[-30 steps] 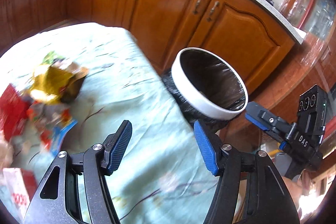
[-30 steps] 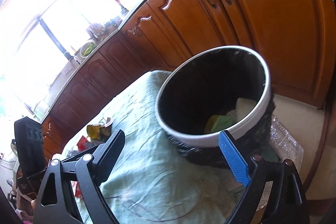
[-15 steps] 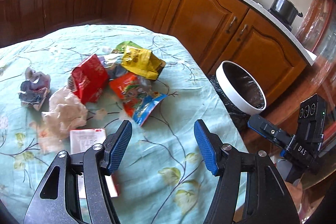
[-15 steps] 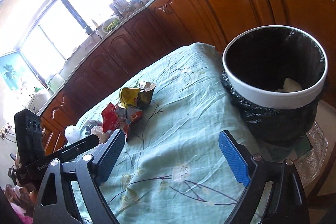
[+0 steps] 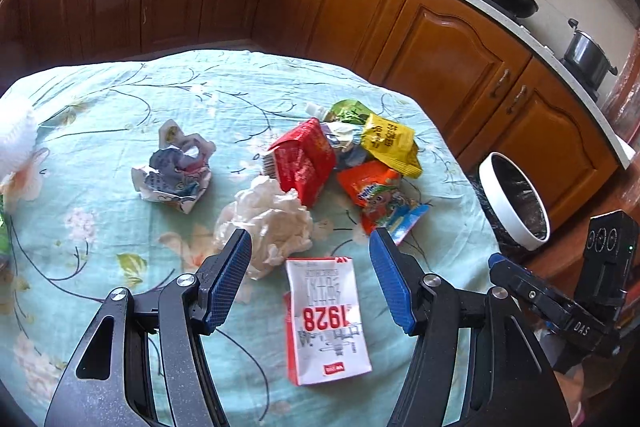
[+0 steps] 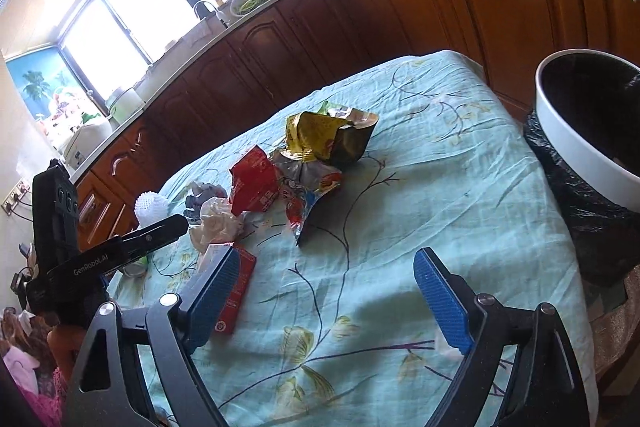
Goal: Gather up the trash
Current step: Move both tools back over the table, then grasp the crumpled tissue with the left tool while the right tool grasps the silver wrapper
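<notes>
Beside the bin (image 5: 514, 201) on the tablecloth (image 5: 120, 99), only left view shows the 1928 carton (image 5: 326, 319) face and crumpled paper (image 5: 174, 169); right view shows the window (image 6: 132, 15); left gripper (image 5: 310, 277) and right gripper (image 6: 334, 295) both spread wide, holding nothing, above cloth.

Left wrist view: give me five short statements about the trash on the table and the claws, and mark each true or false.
1. The left claw is open and empty. True.
2. The white carton printed 1928 lies flat on the floral tablecloth. True.
3. The crumpled white tissue sits inside the white-rimmed bin. False: it lies on the cloth.
4. The yellow snack bag is gripped by the right claw. False: that claw is empty.
5. The bin stands beside the table. True.
</notes>
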Demonstrator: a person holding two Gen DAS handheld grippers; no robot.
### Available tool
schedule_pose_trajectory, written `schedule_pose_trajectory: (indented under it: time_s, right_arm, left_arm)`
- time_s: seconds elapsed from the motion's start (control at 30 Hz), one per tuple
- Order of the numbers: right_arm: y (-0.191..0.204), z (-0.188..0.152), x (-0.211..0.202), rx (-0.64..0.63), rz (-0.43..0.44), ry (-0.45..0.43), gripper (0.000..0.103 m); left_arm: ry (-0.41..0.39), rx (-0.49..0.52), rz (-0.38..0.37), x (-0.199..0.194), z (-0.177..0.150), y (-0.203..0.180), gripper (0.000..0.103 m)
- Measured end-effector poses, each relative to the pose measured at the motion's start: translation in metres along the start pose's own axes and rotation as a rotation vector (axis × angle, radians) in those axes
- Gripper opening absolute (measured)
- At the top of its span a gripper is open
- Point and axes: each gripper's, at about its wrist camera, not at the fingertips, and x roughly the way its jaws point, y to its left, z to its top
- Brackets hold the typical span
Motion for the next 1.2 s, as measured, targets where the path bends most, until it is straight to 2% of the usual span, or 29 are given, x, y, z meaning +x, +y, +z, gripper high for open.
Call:
schedule_pose_trajectory:
  time_s: [0.03, 0.23, 0.37, 0.4, 0.43, 0.47, 0.5, 0.53, 0.6, 0.7, 1.0, 1.2]
  right_arm:
    - [0.002, 0.002, 0.006, 0.0, 0.003, 0.013, 0.077]
    - [0.007, 0.013, 0.046, 0.012, 0.001, 0.082, 0.059]
    - [0.005, 0.019, 0.067, 0.038, -0.003, 0.115, 0.055]
    - [0.004, 0.02, 0.072, 0.044, -0.002, 0.121, 0.053]
    - [0.003, 0.02, 0.076, 0.051, 0.002, 0.125, 0.049]
    - [0.002, 0.021, 0.078, 0.056, 0.007, 0.127, 0.045]
    - [0.002, 0.021, 0.08, 0.058, 0.009, 0.127, 0.036]
    - [0.001, 0.022, 0.082, 0.058, 0.009, 0.129, 0.022]
    - [0.001, 0.021, 0.082, 0.057, 0.015, 0.124, 0.004]
    - [0.004, 0.019, 0.071, 0.032, 0.015, 0.092, 0.001]
    - [-0.004, 0.012, 0.019, 0.01, 0.01, 0.013, 0.001]
    - [-0.018, 0.005, -0.014, 0.023, -0.022, -0.027, 0.001]
  left_arm:
    - [0.004, -0.003, 0.002, 0.003, 0.002, 0.004, 0.062]
    - [0.047, -0.01, 0.031, 0.027, 0.01, 0.021, 0.062]
    - [0.083, -0.014, 0.021, 0.04, 0.009, 0.026, 0.06]
    - [0.085, -0.009, 0.023, 0.042, 0.008, 0.026, 0.058]
    - [0.086, -0.001, 0.029, 0.044, 0.007, 0.025, 0.048]
    - [0.089, 0.006, 0.031, 0.044, 0.006, 0.023, 0.042]
    - [0.091, 0.01, 0.029, 0.045, 0.006, 0.023, 0.034]
    - [0.088, 0.013, 0.029, 0.045, 0.006, 0.022, 0.031]
    - [0.076, 0.023, 0.032, 0.043, 0.006, 0.021, 0.027]
    - [0.056, 0.031, 0.031, 0.035, 0.009, 0.018, 0.015]
    - [-0.014, 0.068, -0.038, 0.003, 0.014, -0.01, 0.014]
    - [-0.009, 0.121, -0.105, -0.002, 0.01, -0.044, 0.013]
